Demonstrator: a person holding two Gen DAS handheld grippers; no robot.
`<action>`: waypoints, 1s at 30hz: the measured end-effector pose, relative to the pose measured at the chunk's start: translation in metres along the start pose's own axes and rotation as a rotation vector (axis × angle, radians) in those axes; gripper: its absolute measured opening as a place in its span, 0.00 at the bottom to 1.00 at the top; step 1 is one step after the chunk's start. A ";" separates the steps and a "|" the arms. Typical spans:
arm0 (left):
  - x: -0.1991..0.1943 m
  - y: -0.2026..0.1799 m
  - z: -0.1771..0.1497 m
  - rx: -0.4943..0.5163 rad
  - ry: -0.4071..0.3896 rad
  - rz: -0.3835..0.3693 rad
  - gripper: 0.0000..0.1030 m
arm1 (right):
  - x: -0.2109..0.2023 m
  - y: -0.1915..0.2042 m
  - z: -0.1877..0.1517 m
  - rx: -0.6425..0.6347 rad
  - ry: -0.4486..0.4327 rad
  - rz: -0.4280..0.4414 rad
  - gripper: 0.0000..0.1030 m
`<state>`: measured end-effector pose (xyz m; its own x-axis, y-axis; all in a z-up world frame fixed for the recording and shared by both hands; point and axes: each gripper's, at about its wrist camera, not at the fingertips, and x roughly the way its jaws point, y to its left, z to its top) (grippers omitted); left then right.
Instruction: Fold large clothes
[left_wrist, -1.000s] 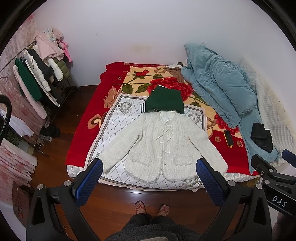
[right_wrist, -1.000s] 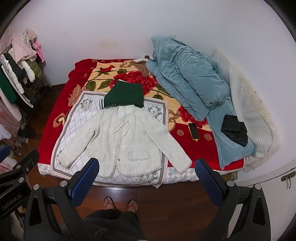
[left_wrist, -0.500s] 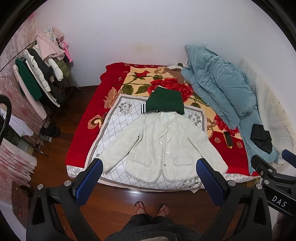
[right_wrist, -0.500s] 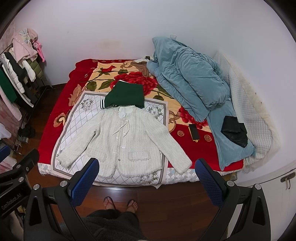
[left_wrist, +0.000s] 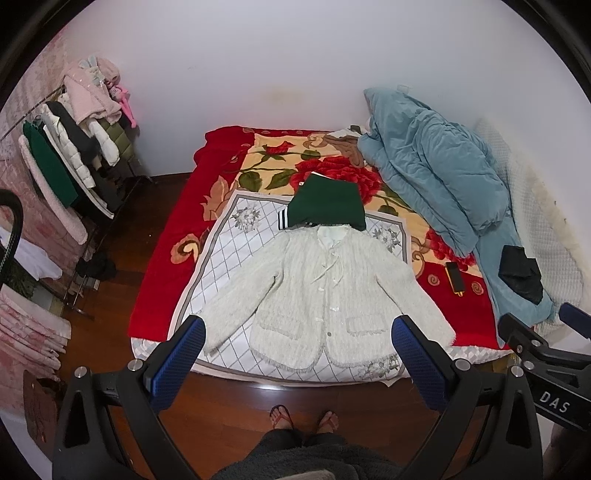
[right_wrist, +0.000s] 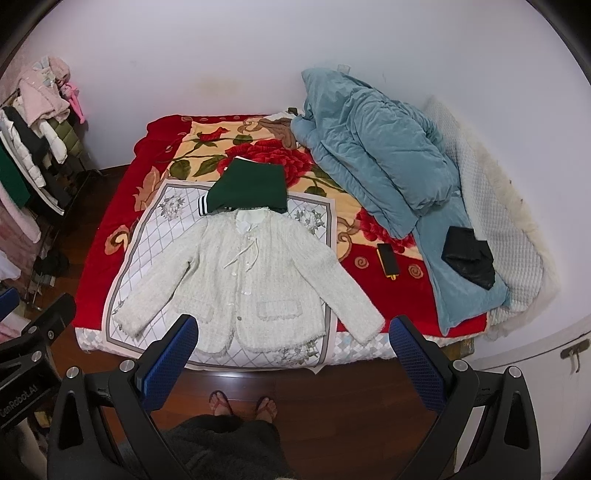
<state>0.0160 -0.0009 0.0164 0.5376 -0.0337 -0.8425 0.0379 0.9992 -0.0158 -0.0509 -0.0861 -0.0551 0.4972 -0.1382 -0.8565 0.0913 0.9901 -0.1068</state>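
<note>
Two tools, both spread wide with nothing between the blue pads: left tool (left_wrist: 297, 354) and right tool (right_wrist: 293, 350) hang above the dark wooden floor (right_wrist: 351, 391) at the foot of the bed, well clear of any fabric. The person's sandalled feet (left_wrist: 303, 419) stand just short of the bed edge. Straight ahead, the cream fuzzy knit cardigan (left_wrist: 325, 291) lies face up and buttoned on a white diamond-patterned sheet (left_wrist: 229, 258), which sits on the red floral blanket (left_wrist: 166, 251) covering the bed. Both sleeves are splayed outward and down, hem nearest the person, collar away. Touching the collar on the far side is a dark green folded garment with striped trim (left_wrist: 327, 206), looks already done. Further right: crumpled teal quilt (left_wrist: 432, 166), a black phone with a yellow edge (left_wrist: 455, 277), a black bundle (left_wrist: 519, 267). Clothes rack (left_wrist: 74, 147) stands at far left. My read: cardigan is laid out flat, no fold started yet, so this is the approach step. Next move likely needs each tool to drop to a sleeve cuff or shoulder, pinch a single layer of the thick knit, then carry the sleeve across the chest. Risk: grabbing the sheet along with the knit.
</note>
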 end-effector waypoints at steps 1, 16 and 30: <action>0.007 0.002 0.005 -0.001 -0.007 -0.004 1.00 | 0.002 0.000 0.001 0.012 0.003 -0.001 1.00; 0.236 -0.016 0.044 0.042 0.022 0.181 1.00 | 0.284 -0.138 -0.022 0.499 0.215 -0.087 0.83; 0.497 -0.091 -0.007 0.097 0.283 0.277 1.00 | 0.662 -0.254 -0.198 1.231 0.514 0.198 0.81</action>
<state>0.2739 -0.1085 -0.4045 0.2865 0.2580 -0.9227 0.0107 0.9621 0.2724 0.0842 -0.4246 -0.6955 0.2403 0.2968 -0.9242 0.8997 0.2893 0.3269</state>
